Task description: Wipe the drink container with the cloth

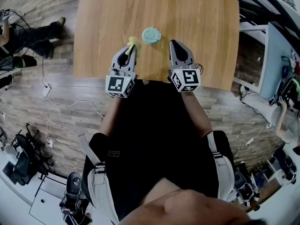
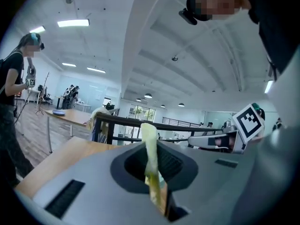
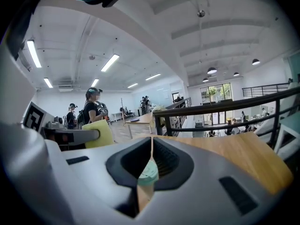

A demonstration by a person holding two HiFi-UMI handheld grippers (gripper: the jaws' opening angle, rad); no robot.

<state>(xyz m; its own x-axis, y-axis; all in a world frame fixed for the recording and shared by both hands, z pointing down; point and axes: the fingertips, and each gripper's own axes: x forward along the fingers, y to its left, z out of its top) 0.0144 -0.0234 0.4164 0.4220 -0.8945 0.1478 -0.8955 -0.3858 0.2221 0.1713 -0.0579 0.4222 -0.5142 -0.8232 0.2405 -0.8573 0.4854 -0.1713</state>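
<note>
Standing next to this setup: a person is at a light wooden table (image 1: pixel 197 13) with a visible straight grain, holding a grey two-jaw gripper in each hand. Both have a cube of black-and-white square markers at the back end.

The drink container (image 1: pixel 151 35) is a small round mint-green thing. From above you mostly see its circular lid, with a raised ring and a little tab on one side. It stands close to the table edge nearest the person, about halfway along that edge, and lines up with the gap between the two gripper noses, just past their tips.

The left gripper (image 1: pixel 130 47) has its jaws clamped on the cloth (image 1: pixel 130 42). It's a thin yellow-green piece, soft-looking, and it sticks out of the jaw tips as a narrow flap. In the left gripper view it stands up edge-on from the seam between the jaws, a bit crumpled lower down. The flap is near the container's left side, and I see a sliver of bare wood between them.

The right gripper (image 1: pixel 174 45) has its jaws pressed together with nothing gripped. In its own view they meet in a thin line, with a bit of the mint lid showing through the notch below. Its nose points at the table just right of the container, without touching it.

Around all this is a wood-plank floor (image 1: pixel 28 102) with white cables trailing over it.
</note>
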